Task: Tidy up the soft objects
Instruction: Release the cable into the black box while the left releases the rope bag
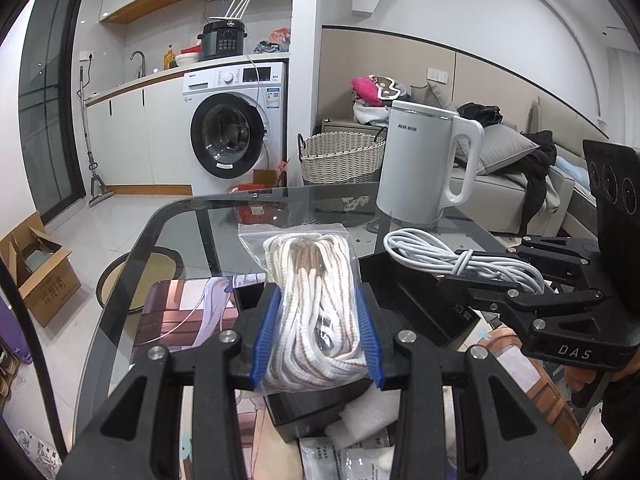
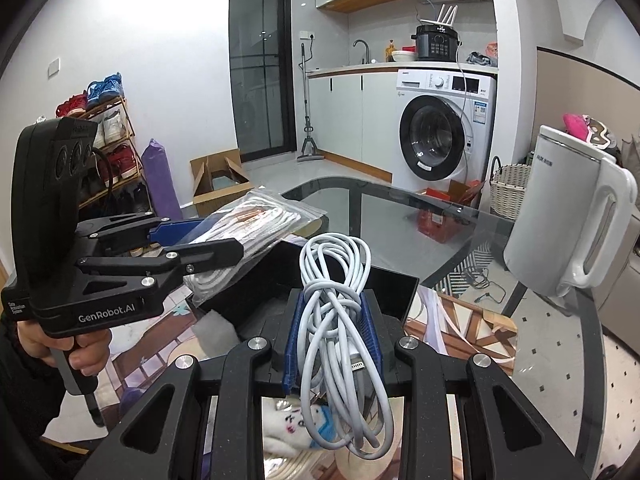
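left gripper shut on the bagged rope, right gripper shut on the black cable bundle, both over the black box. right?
Nearly. The cable bundle in the right gripper is white, as the right wrist view shows. Left gripper does clamp the bagged rope, over the black box.

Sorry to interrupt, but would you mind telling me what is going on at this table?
A person is sorting soft items with a handheld gripper in each hand. The left gripper is clamped on a clear zip bag of white rope, and the right gripper is shut on a bundled white charging cable. Both are held above an open black box on the glass table, beside a white kettle.
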